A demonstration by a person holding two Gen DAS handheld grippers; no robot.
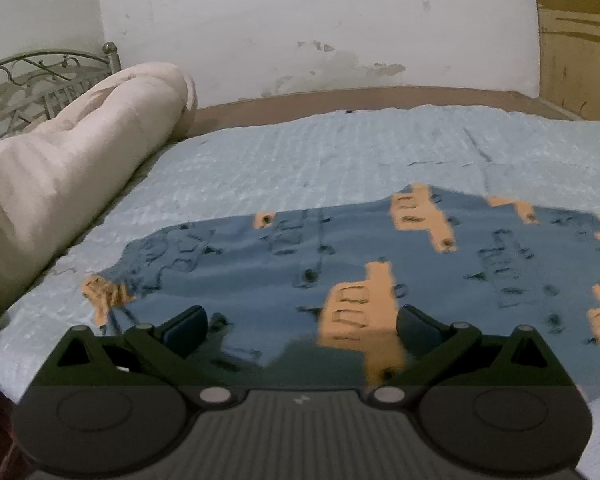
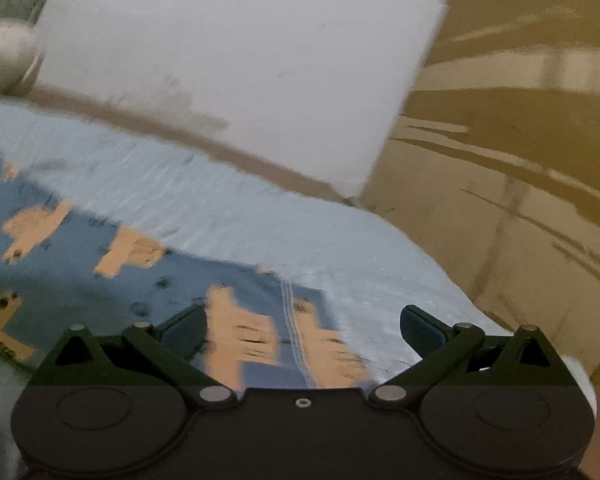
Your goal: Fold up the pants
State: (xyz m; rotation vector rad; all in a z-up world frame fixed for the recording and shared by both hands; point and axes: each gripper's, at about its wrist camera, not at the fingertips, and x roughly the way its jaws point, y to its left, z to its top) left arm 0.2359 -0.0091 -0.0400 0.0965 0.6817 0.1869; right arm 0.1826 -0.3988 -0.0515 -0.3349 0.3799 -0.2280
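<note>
Blue fabric printed with orange blocks and dark marks, the pants (image 1: pixel 340 256) lie spread flat across the near half of a bed covered by a pale blue textured bedspread (image 1: pixel 300 160). In the left wrist view the gathered waistband end (image 1: pixel 108 292) sits toward the left, close to the near edge of the bed; in the right wrist view a hem with pale stitching (image 2: pixel 292 320) ends short of the bed's right edge, with bare bedspread beyond it. The far half of the bedspread is uncovered up to a brown bed frame rail (image 1: pixel 380 96). A white wall (image 1: pixel 300 20) with stained, flaking patches stands behind the rail. A rolled cream quilt (image 1: pixel 68 160) lies along the left side of the bed, just beside the pants' waistband end, with a metal scrollwork headboard (image 1: pixel 32 84) behind it. A tan wooden panel (image 2: pixel 520 160) closes the right side. The left gripper (image 1: pixel 302 326) hovers over the near part of the pants, jaws wide apart, holding nothing. The right gripper (image 2: pixel 302 326) sits above the hem end, jaws likewise spread wide and empty. The right wrist view is motion-blurred.
</note>
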